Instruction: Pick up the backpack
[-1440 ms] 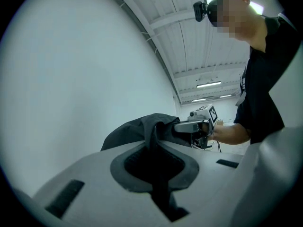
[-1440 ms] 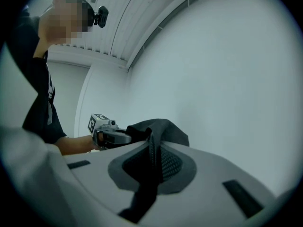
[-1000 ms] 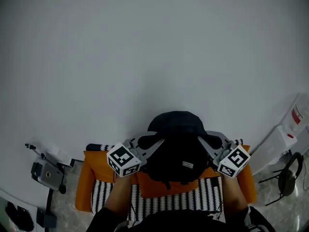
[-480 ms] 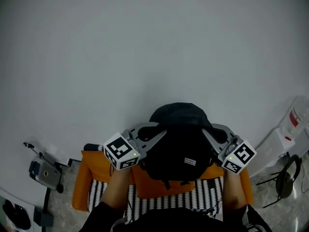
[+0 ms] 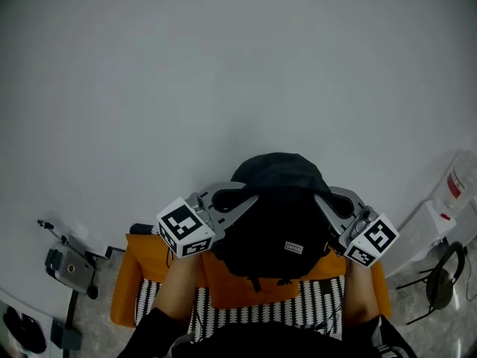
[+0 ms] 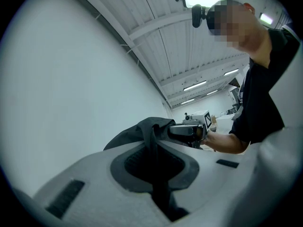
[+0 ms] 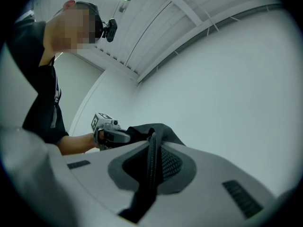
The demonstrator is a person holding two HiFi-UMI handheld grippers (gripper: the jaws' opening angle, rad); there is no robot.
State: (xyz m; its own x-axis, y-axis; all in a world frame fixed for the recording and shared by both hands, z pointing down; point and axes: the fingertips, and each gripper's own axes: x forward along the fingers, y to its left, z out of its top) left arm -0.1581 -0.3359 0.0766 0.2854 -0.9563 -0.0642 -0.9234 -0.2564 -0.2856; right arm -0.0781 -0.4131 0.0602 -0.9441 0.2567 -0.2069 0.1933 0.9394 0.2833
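Here, a pale wall point(image 5: 223, 66) fills most of the head view, with an orange seat point(image 5: 134, 274) and its striped cover point(image 5: 246, 312) low in the frame. The black backpack point(image 5: 277, 215) hangs over that seat, between the two grippers. The left gripper point(image 5: 237, 200) and the right gripper point(image 5: 328, 203) each have their jaws pinched tight on a black strap point(image 6: 154, 141) at the bag's side. The lift looks under way. Next, I judge, both hands should rise evenly, straps clamped, until the bag plainly clears the seat.
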